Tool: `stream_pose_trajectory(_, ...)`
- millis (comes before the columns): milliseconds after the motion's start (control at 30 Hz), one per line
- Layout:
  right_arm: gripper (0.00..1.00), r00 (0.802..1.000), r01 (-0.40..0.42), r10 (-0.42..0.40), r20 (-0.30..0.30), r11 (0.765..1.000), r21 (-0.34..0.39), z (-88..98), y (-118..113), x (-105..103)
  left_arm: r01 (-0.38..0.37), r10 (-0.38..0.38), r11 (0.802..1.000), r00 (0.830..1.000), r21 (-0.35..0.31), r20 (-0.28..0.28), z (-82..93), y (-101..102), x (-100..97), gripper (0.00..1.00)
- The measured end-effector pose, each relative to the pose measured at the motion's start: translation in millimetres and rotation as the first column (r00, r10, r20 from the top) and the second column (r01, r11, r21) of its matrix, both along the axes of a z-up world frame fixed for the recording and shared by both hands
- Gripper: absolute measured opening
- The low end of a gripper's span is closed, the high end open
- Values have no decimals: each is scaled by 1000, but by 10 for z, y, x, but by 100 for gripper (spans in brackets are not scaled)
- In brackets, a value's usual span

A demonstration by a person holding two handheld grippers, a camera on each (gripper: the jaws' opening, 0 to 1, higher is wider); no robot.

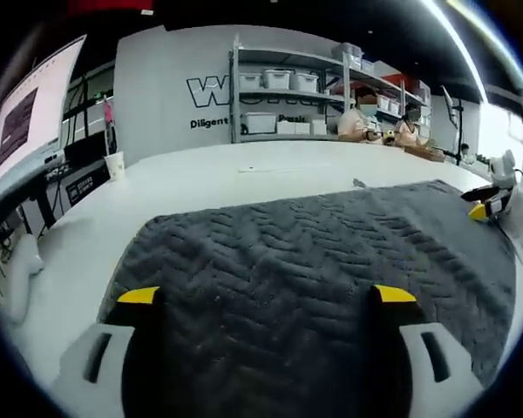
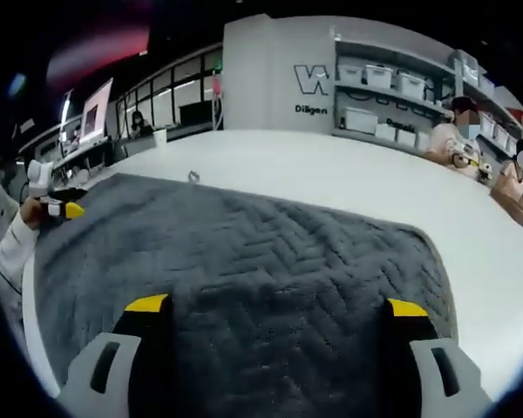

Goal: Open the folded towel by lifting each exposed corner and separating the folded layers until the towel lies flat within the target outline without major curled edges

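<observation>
A dark grey herringbone towel (image 1: 322, 270) lies spread over the white counter (image 1: 200, 178), its near side running under both cameras and its far edge well short of the counter's far edge. The left hand-held gripper (image 1: 266, 300) hangs over the towel with jaws wide apart and nothing between them. The right hand-held gripper (image 2: 275, 309) does likewise, jaws wide and holding nothing.

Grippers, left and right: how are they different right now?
The left gripper sits at the gray towel's left end; the right gripper sits at its right end. Each sees the other far across the towel. Both have open, yellow-tipped fingers over the towel, holding nothing.
</observation>
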State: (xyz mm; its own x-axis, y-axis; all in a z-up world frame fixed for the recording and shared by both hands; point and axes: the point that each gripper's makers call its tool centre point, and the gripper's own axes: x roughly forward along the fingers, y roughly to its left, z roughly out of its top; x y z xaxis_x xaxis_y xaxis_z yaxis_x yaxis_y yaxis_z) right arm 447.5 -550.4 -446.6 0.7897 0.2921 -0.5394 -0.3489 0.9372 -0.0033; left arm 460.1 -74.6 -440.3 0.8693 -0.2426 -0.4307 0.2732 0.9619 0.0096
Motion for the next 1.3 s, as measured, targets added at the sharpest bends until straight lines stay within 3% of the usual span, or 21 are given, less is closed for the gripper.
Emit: stream_pose_trajectory(1300,96,993,-114,114,28,993,13,9,-53,-40,41,-41,999,999,2,-1,2,36,25,96)
